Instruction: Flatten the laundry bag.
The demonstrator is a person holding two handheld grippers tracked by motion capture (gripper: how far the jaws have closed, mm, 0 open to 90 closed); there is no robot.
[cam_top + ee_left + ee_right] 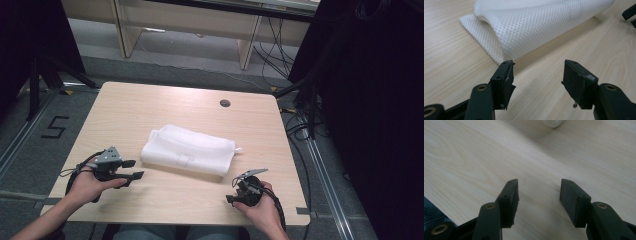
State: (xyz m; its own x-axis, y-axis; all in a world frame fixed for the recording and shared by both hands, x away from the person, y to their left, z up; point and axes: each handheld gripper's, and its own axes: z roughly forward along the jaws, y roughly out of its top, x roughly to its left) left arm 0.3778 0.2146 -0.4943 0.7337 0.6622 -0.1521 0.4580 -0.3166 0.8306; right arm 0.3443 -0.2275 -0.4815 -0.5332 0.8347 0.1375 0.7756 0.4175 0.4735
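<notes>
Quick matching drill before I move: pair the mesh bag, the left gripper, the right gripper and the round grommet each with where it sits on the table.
Things:
1 white mesh bag
2 left gripper
3 right gripper
4 dark grommet

Places:
A far edge of the table
B near right, fingers open
C middle, folded
D near left, fingers open, pointing at the bag

Pairs: 1-C, 2-D, 3-B, 4-A

White honeycomb-mesh cloth (pixel 187 150) on pale wood-grain table (pixel 150 105); black fingers (pixel 504 80).
</notes>
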